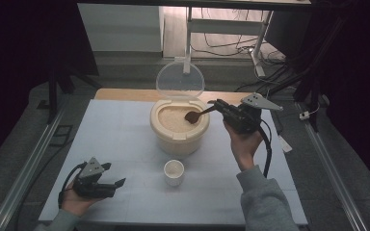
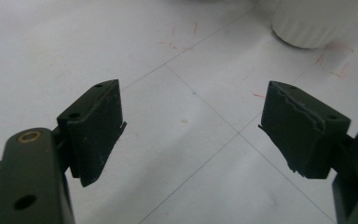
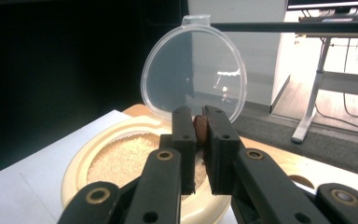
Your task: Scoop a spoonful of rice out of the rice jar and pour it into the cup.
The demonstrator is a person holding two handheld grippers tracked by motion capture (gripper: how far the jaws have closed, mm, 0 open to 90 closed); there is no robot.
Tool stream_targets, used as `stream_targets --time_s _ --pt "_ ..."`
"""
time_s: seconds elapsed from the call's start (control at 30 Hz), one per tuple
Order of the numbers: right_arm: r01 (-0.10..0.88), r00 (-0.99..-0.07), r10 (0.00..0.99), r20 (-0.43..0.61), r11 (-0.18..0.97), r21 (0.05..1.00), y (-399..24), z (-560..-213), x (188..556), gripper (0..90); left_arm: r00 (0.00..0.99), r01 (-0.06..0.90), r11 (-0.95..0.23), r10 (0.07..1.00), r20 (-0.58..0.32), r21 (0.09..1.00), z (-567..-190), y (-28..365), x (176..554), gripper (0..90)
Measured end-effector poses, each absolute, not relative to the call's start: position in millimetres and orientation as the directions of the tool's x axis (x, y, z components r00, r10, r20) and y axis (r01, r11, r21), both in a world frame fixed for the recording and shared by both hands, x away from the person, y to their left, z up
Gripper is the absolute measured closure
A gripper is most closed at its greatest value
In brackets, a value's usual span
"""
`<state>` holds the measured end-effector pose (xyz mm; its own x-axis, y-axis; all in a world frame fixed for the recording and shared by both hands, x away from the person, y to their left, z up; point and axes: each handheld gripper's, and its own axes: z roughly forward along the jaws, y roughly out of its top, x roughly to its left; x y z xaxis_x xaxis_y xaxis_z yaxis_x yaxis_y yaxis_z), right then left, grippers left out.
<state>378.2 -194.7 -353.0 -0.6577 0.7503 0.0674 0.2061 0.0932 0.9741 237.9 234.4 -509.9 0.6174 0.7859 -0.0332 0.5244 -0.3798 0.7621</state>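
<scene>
Two tools work over a pale worktop, one in each of the person's hands. Nearest, at the front left edge, the left tool rests low on the worktop in the left hand, its jaws spread wide apart with nothing between them; the left gripper view looks through that gap onto bare surface marked with thin lines and faint red scribbles. A little farther in, near the middle, stands a small white cup, apart from both tools; its ribbed base sits at the top right of the left gripper view. Behind the cup, just beyond it, is a cream rice container filled with pale grain. The right hand holds the right tool above the container's right rim, jaws pressed together on the handle of a brown spoon, whose bowl lies over the rice. In the right gripper view the handle's end sits pinched between the jaws. Farthest back, the container's clear lid stands open and upright.
</scene>
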Motion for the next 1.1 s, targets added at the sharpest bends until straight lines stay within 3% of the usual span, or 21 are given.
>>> stream_targets --time_s 0.47,1.1 --pt "0.291 -0.657 0.737 0.158 0.055 0.955 -193 -364 382 82.9 0.618 0.525 -0.38 0.786 -0.034 0.762 -510 234 238 20.3" --pt "0.466 -0.591 0.699 0.403 -0.112 0.877 -202 -381 389 82.9 0.619 0.521 -0.381 0.785 -0.031 0.764 -509 233 238 20.3"
